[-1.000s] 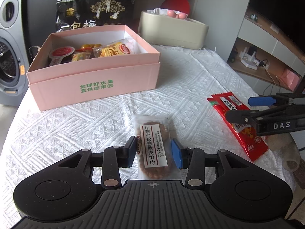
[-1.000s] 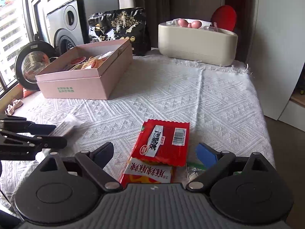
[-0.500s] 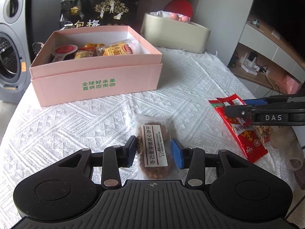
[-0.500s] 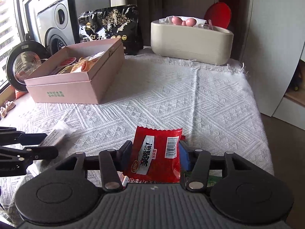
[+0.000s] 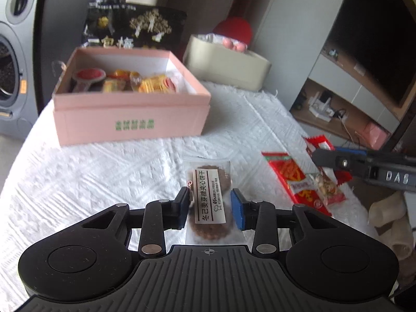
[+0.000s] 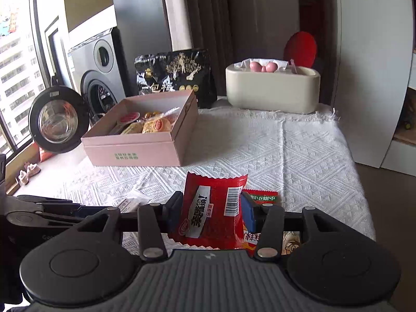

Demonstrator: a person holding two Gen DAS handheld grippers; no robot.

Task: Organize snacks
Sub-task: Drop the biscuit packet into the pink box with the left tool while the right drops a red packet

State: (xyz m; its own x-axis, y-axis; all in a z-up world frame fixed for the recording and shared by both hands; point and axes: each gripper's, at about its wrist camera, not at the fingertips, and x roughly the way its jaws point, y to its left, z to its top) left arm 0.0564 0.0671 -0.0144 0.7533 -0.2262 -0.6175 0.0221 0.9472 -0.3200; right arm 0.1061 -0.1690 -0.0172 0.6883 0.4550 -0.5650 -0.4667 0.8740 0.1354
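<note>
My left gripper (image 5: 210, 206) is shut on a clear cookie packet (image 5: 209, 200) with a white label, held above the white cloth. My right gripper (image 6: 210, 209) is shut on a red snack packet (image 6: 212, 214) and holds it lifted off the table; it shows at the right of the left wrist view (image 5: 364, 163). A pink open box (image 5: 131, 104) with several snacks inside stands at the back left, also in the right wrist view (image 6: 141, 140). A second red packet (image 5: 299, 182) and a small nut packet (image 5: 325, 187) lie on the cloth below the right gripper.
A black snack bag (image 6: 176, 75) stands behind the pink box. A cream container (image 6: 271, 88) stands at the back of the table. A washing machine (image 6: 96, 70) is to the left. The table's right edge (image 6: 364, 195) drops to the floor.
My right gripper closed on the red packet and lifted it off the table. My left gripper lifted the cookie packet and moved toward the pink box.
</note>
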